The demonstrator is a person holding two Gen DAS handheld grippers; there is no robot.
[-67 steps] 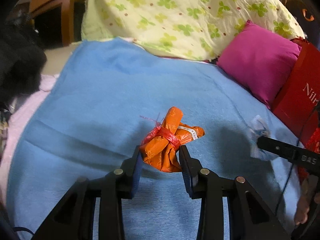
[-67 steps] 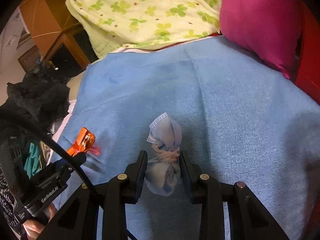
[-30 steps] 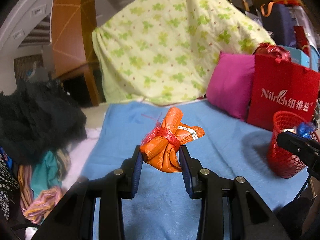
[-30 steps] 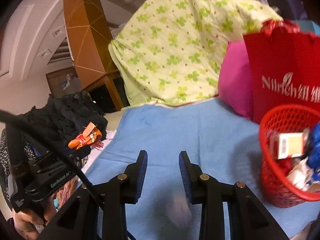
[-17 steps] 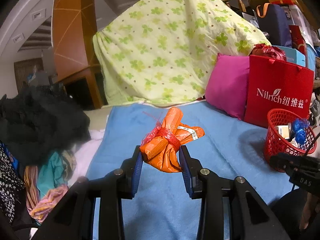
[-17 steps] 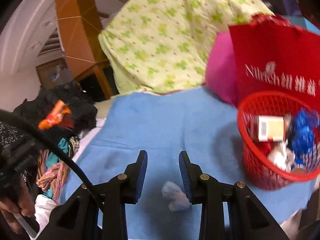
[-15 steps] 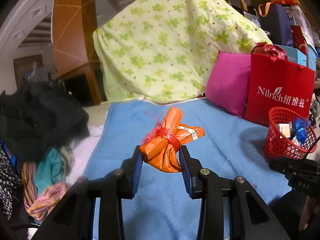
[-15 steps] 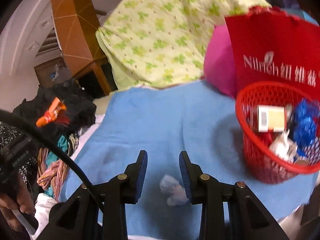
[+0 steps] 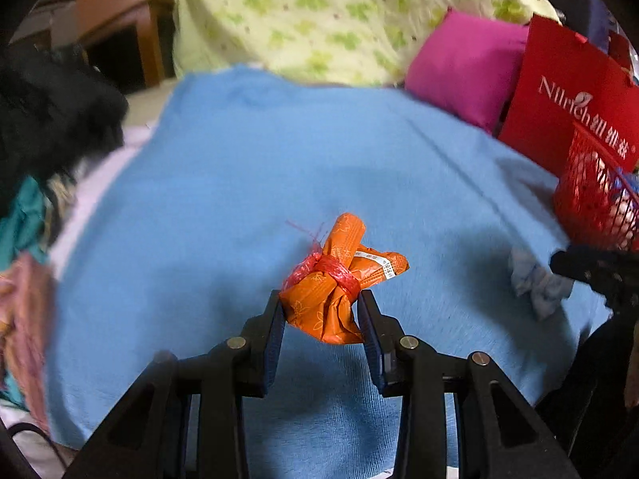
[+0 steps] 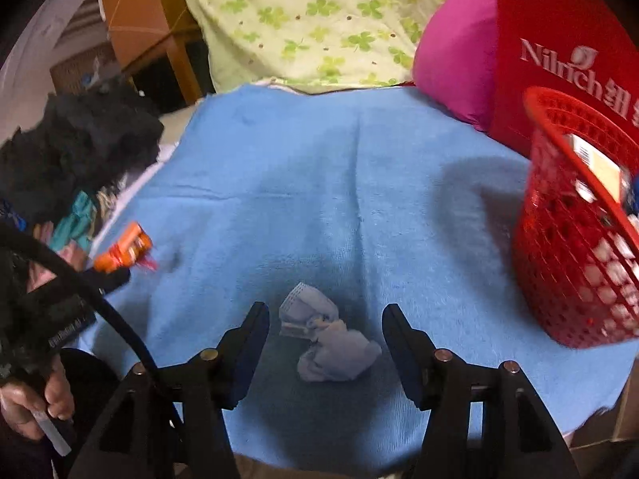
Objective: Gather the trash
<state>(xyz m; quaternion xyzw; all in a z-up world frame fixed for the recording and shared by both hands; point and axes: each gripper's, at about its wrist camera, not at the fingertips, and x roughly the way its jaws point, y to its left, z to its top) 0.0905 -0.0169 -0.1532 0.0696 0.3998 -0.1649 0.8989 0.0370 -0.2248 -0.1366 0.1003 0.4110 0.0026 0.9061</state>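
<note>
My left gripper (image 9: 321, 307) is shut on an orange wrapper bundle (image 9: 335, 287) tied with red string, held above the blue blanket (image 9: 279, 167). The bundle also shows in the right wrist view (image 10: 122, 249). My right gripper (image 10: 325, 319) is open and empty, its fingers either side of a pale blue crumpled bundle (image 10: 327, 343) lying on the blanket near its front edge. That bundle also shows in the left wrist view (image 9: 535, 283). A red mesh basket (image 10: 559, 263) with trash in it stands at the right, also seen in the left wrist view (image 9: 579, 207).
A red shopping bag (image 10: 559, 40) and a pink pillow (image 10: 455, 68) stand behind the basket. A green clover-print quilt (image 10: 311, 20) lies at the back. A pile of dark and coloured clothes (image 10: 72, 151) sits left of the blanket.
The right gripper lost the pale blue bundle, which fell onto the blanket. It has now opened wider and come down around the bundle. The left gripper still holds the orange bundle, now lower.
</note>
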